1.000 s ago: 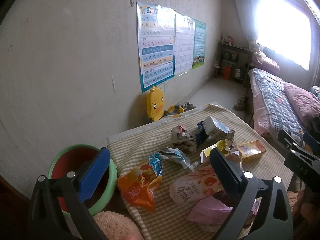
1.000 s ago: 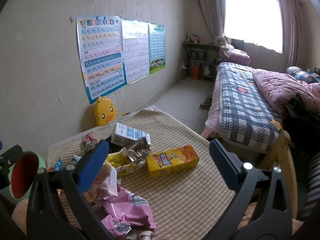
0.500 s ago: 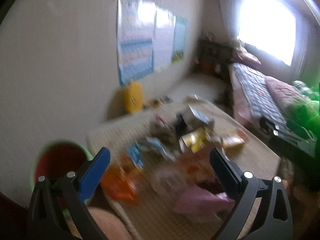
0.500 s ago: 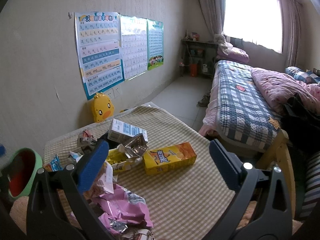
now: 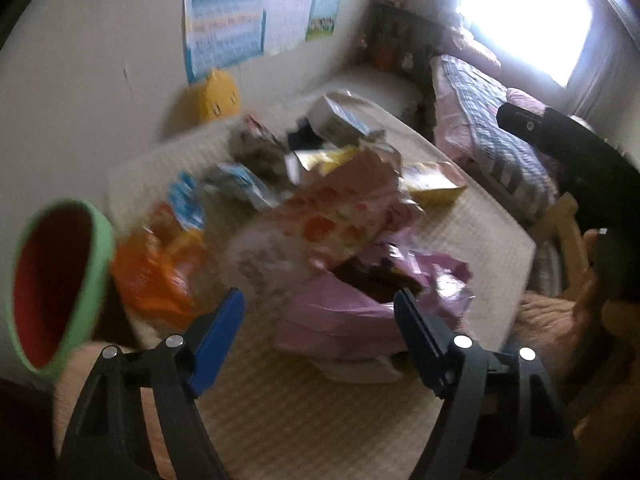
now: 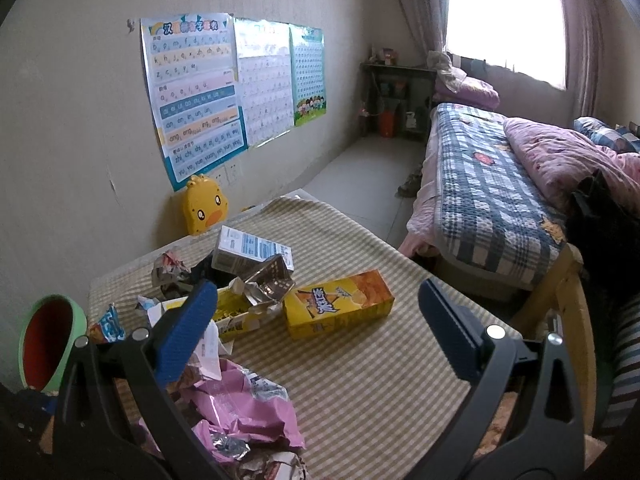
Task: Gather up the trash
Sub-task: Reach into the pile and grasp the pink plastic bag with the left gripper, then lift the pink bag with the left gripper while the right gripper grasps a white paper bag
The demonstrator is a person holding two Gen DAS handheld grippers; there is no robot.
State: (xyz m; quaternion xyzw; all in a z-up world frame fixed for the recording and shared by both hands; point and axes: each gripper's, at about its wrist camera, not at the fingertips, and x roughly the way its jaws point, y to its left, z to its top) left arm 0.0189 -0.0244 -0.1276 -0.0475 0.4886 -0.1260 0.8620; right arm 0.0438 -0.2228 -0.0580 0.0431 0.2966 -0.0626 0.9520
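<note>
Left tool (image 5: 318,322) now lower than before, closing around pink bag (image 5: 340,320), maybe not touching yet; right tool (image 6: 316,312) wide.

A counter (image 6: 360,392) under checked cloth carries scattered trash: a yellow snack box (image 6: 340,306), a white carton (image 6: 250,250), a crumpled pink wrapper (image 6: 244,412) and an orange bag (image 5: 156,272).

Motion blur smears the wrappers (image 5: 320,216), perhaps snack packets, unreadable.
</note>
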